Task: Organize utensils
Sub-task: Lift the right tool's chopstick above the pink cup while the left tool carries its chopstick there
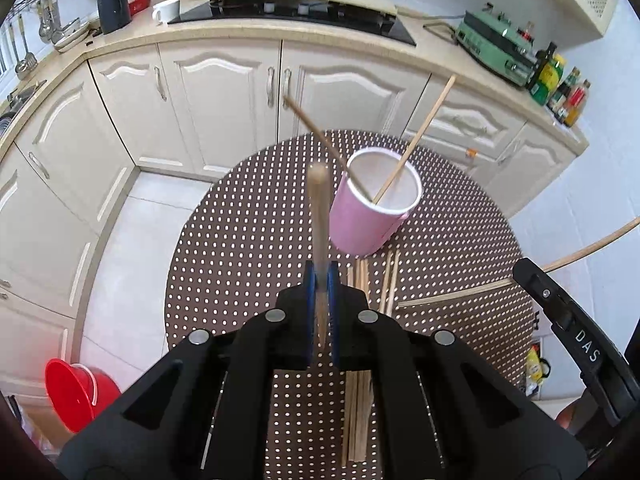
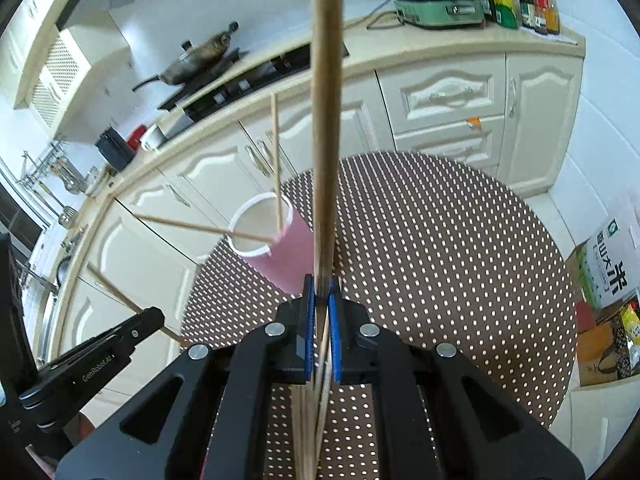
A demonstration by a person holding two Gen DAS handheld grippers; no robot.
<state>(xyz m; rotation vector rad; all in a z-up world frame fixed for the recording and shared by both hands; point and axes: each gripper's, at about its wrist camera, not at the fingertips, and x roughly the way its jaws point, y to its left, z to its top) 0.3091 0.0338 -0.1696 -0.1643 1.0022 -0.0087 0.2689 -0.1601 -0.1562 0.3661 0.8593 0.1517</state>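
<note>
Pale wooden chopstick [image 1: 319,216] pinched in left gripper [image 1: 320,280]; right gripper [image 2: 321,292] clamps another chopstick [image 2: 326,120].

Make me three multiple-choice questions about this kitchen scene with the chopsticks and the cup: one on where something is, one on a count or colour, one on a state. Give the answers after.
1. Where does the pink cup stand?
A. on the dotted table
B. on the counter
C. on the floor

2. How many chopsticks already stand in the cup?
A. none
B. two
C. five

3. What is the left gripper doing?
A. hanging open
B. shut on nothing
C. shut on a chopstick

Answers:
1 A, the cup sits on the dotted table, with loose chopsticks lying beside it.
2 B, two sticks lean out over its rim in both views.
3 C, a chopstick rises from between its blue pads; the right gripper grips a chopstick likewise.
</note>
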